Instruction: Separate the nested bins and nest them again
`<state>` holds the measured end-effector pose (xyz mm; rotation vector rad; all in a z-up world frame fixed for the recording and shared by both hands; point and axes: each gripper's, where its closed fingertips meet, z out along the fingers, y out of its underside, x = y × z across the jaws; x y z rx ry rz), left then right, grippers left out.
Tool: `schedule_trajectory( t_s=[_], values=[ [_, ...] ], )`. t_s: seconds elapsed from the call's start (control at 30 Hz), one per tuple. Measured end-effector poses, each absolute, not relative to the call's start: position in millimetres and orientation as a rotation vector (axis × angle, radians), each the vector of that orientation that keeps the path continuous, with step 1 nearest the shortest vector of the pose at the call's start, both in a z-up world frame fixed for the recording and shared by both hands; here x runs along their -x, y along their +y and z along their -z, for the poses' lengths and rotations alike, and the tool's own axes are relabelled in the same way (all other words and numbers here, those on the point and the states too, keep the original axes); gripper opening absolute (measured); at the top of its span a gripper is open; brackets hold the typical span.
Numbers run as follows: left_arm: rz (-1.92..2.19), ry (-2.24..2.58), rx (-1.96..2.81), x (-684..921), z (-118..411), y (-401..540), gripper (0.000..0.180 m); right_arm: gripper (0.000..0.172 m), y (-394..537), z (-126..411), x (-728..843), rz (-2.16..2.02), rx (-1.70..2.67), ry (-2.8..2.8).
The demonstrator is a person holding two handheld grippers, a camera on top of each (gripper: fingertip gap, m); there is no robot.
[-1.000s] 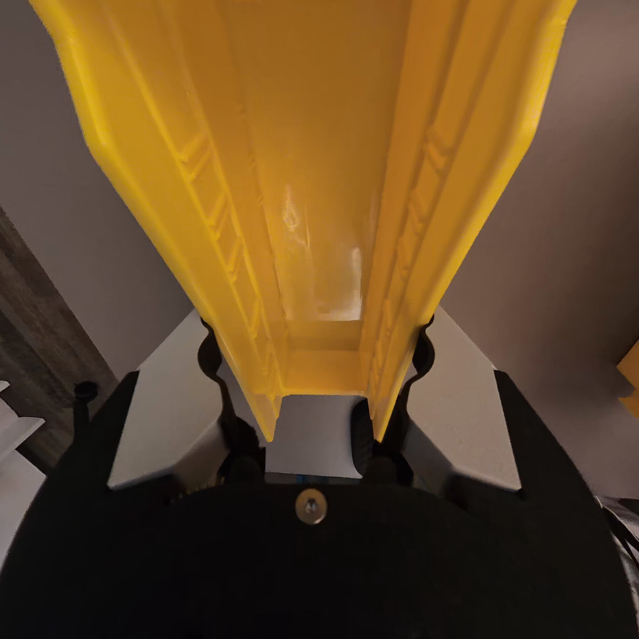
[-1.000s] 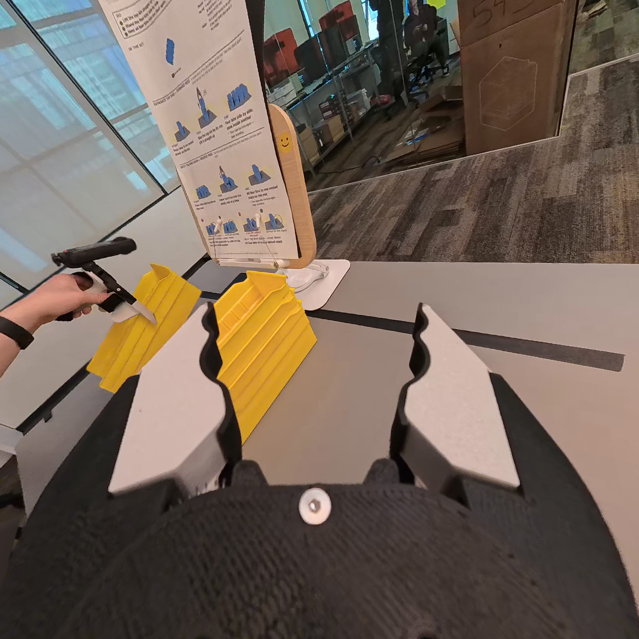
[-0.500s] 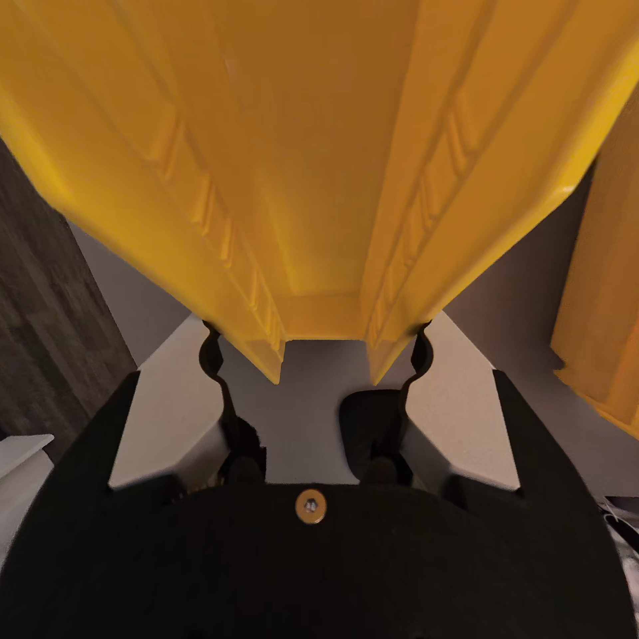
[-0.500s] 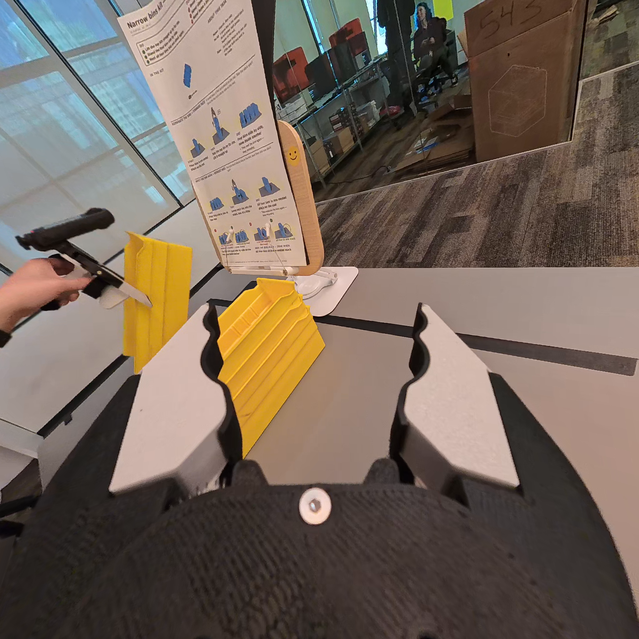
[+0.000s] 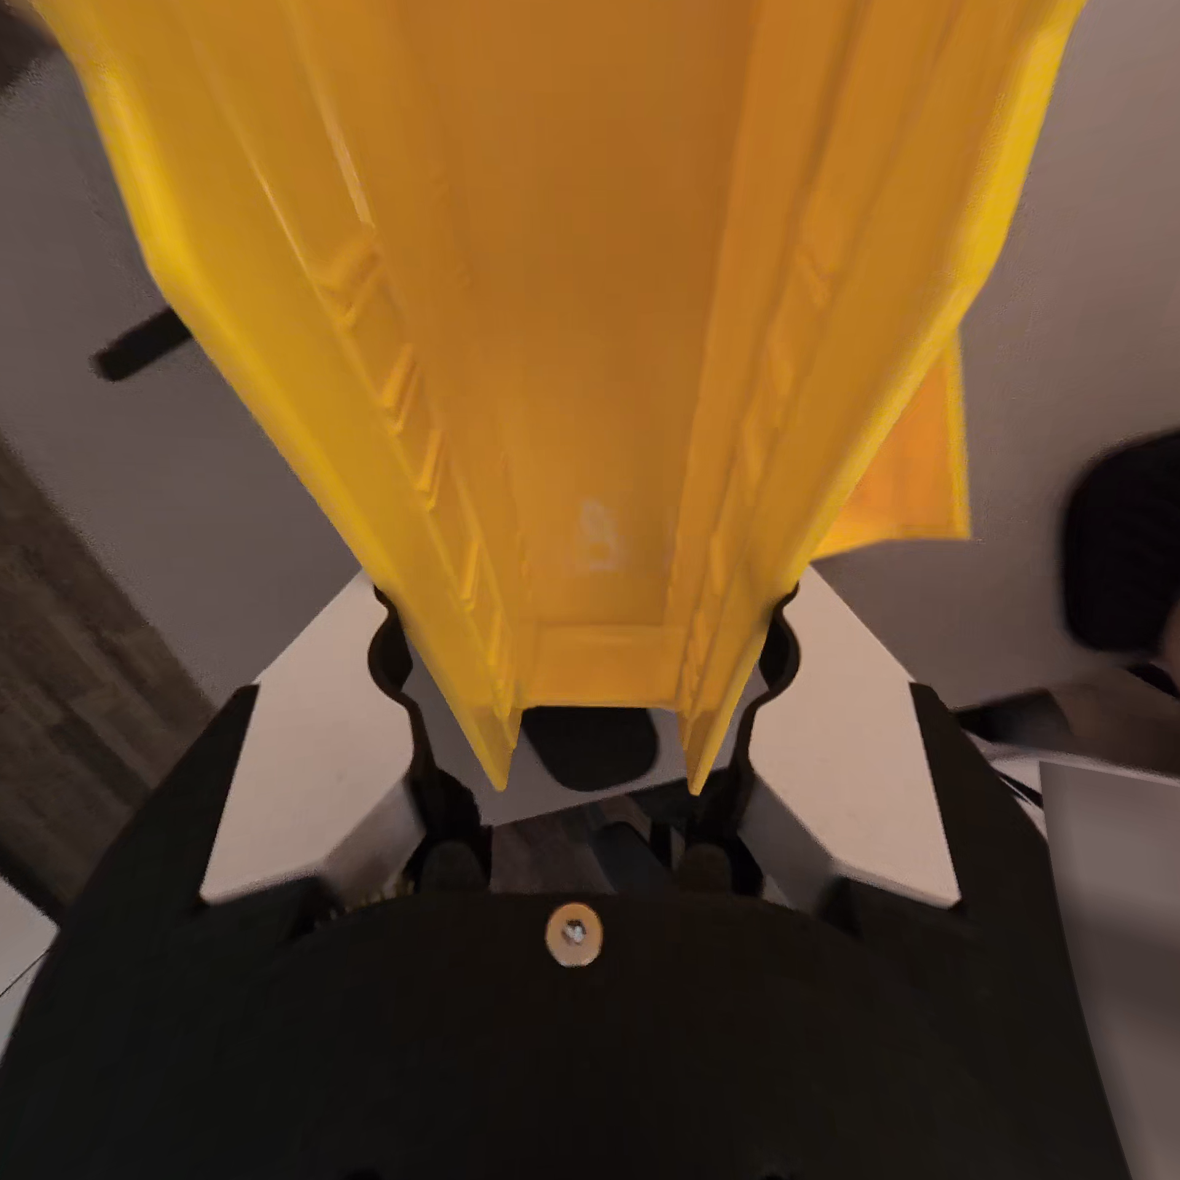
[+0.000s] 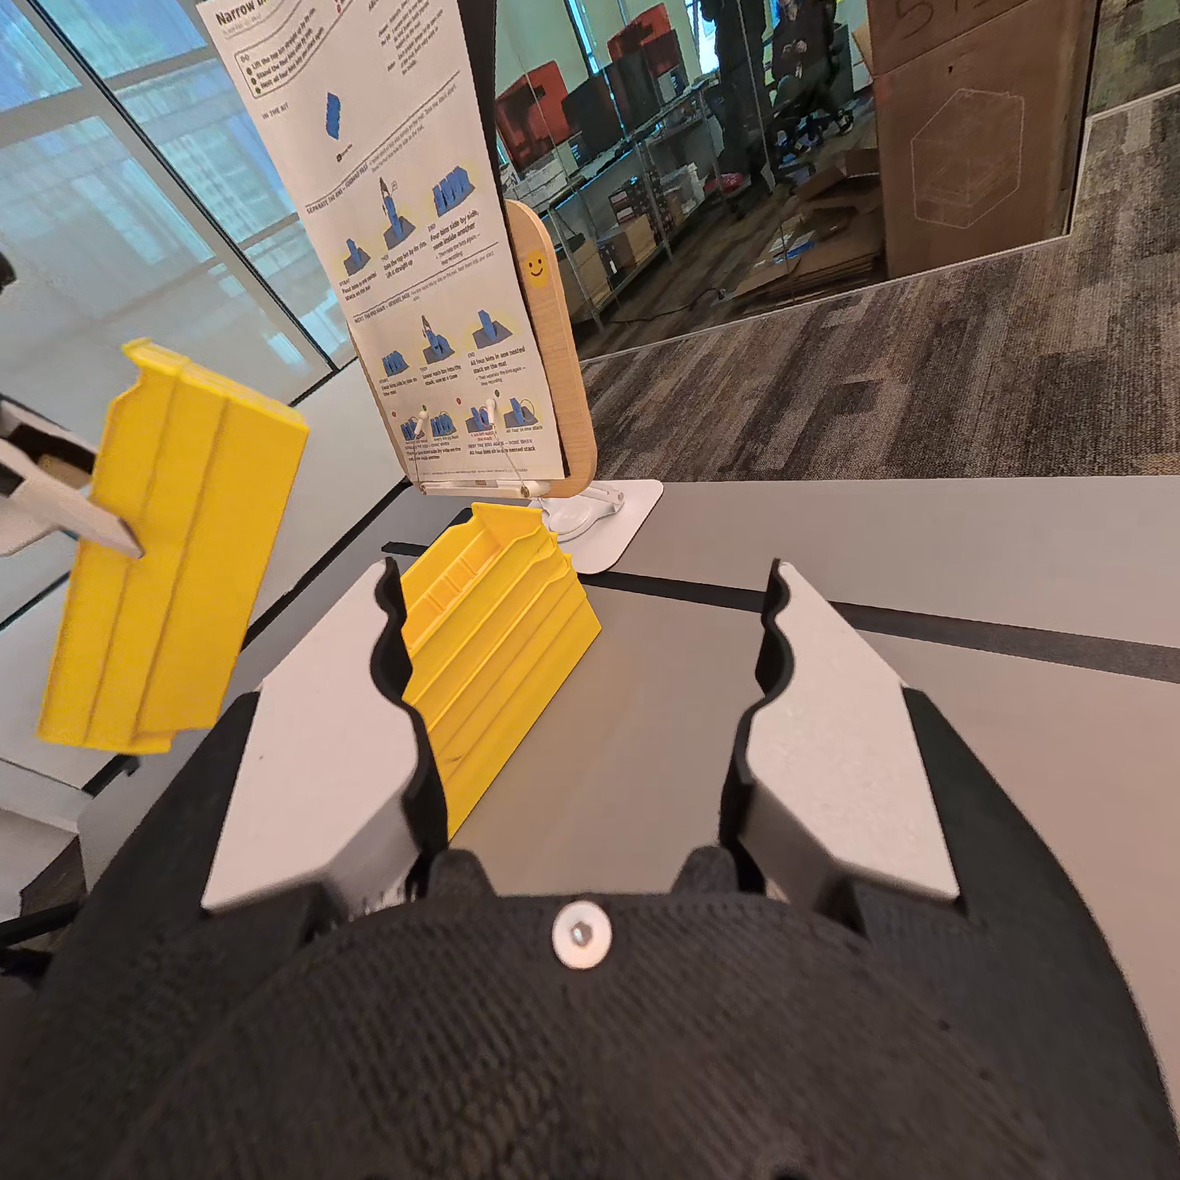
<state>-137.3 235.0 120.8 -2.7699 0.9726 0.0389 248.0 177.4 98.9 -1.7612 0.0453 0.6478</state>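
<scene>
My left jaws (image 5: 584,645) clamp one yellow bin (image 5: 574,319) by its sides, up off the desk (image 6: 894,574). My right jaws (image 6: 581,638) gape wide, bare, near the nested stack (image 6: 504,638) on the desk.

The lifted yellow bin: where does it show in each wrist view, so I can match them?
Left wrist view: lifted yellow bin fills the upper centre, between the left gripper's fingers.
Right wrist view: far left, in the air.
Shared landmark: the nested yellow stack, right edge; centre, on the table.
</scene>
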Motion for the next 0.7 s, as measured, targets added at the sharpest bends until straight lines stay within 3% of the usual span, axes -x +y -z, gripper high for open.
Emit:
schedule_trajectory(
  t_s=[0.27,0.7],
  values=[
    [0.382,1.079,2.895,55,-106,182,0.113,0.112,175,-100,-250,-0.666,1.75,0.051],
    [0.145,0.767,3.233,22,-41,235,0.117,0.112,175,-97,-255,-0.686,1.751,0.066]
  ],
)
